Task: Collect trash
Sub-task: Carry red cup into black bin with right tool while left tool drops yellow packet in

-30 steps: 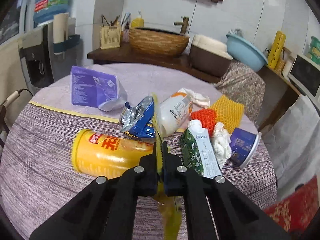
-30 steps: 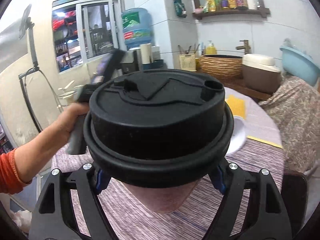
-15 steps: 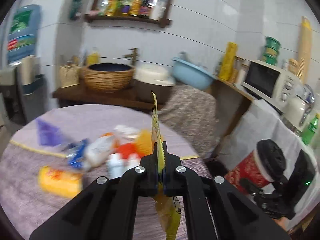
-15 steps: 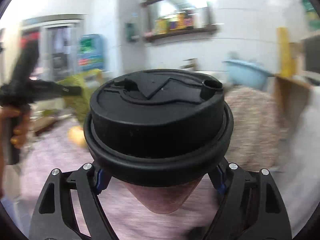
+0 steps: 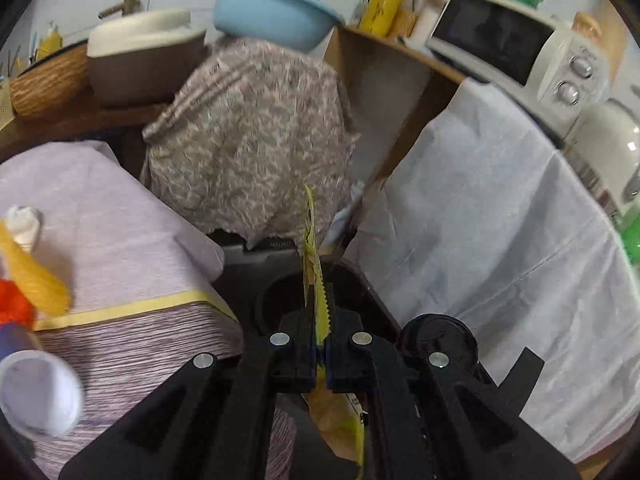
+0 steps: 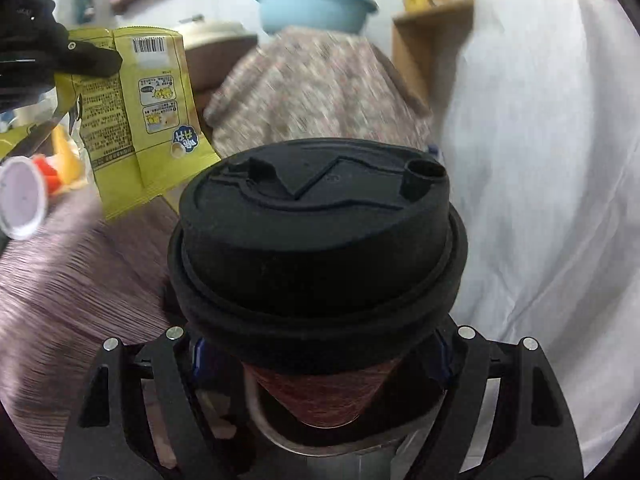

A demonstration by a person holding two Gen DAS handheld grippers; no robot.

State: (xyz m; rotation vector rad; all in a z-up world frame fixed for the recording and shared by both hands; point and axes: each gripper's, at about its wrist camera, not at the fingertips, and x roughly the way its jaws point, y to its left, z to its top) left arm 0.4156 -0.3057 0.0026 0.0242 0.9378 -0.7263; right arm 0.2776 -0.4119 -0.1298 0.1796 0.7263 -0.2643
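My left gripper (image 5: 319,344) is shut on a yellow snack wrapper (image 5: 314,264), held edge-on past the table's edge, above a dark bin opening (image 5: 280,292). The wrapper also shows flat in the right wrist view (image 6: 136,120), hanging from the left gripper's fingers (image 6: 92,58). My right gripper (image 6: 320,360) is shut on a red paper cup (image 6: 320,396) with a black lid (image 6: 316,232). That lid also shows in the left wrist view (image 5: 438,344), low and right of my left fingers.
The round table with a striped purple cloth (image 5: 132,336) is at left, with a white-rimmed small cup (image 5: 38,388), orange and yellow net scraps (image 5: 28,280). A chair draped in floral cloth (image 5: 256,132) stands behind. A white-covered counter (image 5: 500,240) with a microwave (image 5: 516,40) is right.
Both grippers swung right, away from the table's trash pile, to beyond the table edge. The wrapper and the cup stayed gripped. The right cup came close beside the left gripper.
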